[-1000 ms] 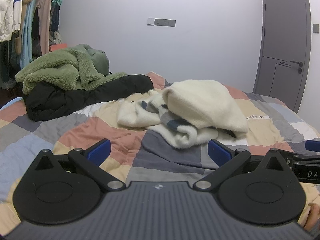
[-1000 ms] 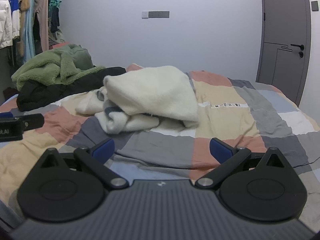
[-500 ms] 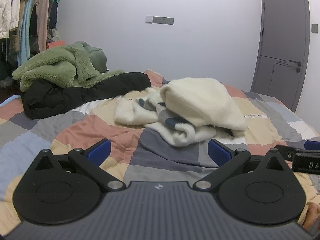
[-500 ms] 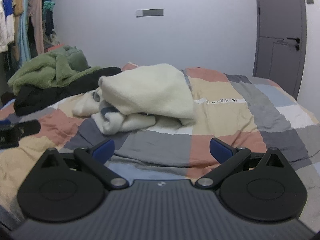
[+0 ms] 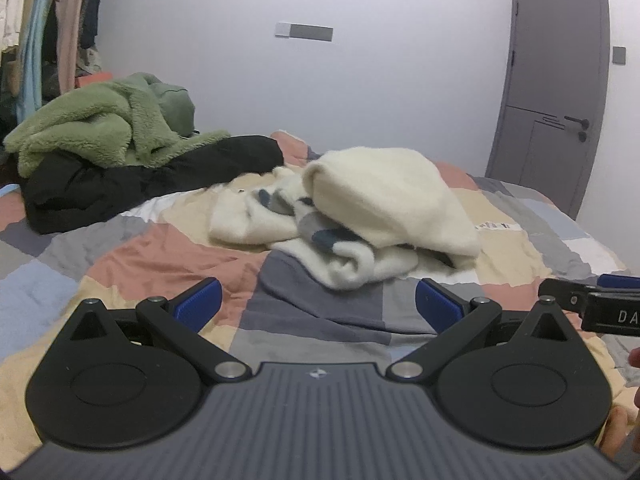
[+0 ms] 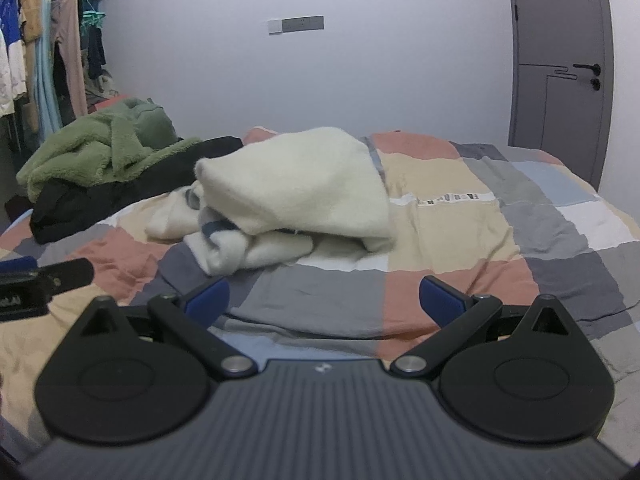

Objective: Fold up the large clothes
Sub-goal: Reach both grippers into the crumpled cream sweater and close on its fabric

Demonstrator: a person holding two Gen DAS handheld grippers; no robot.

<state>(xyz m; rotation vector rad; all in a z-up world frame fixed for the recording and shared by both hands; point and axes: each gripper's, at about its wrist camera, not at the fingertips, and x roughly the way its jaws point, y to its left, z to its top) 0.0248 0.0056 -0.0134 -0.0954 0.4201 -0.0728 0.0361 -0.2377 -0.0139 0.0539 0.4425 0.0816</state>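
We work over a bed (image 6: 460, 240) with a patchwork quilt, in a bedroom with a grey door. Nearest us, the left claw (image 5: 318, 306) and right claw (image 6: 324, 296) hover side by side above the quilt, both spread wide and empty, probably readied to take hold. Just ahead, mid-bed, the cream sweater (image 5: 384, 200) lies crumpled, not yet spread for folding. Farther left, a green fleece (image 5: 92, 128) tops a black coat (image 5: 160, 176). Our right view alone shows the quilt's far right edge; our left view alone shows fingertips (image 5: 618, 426) by the handle.
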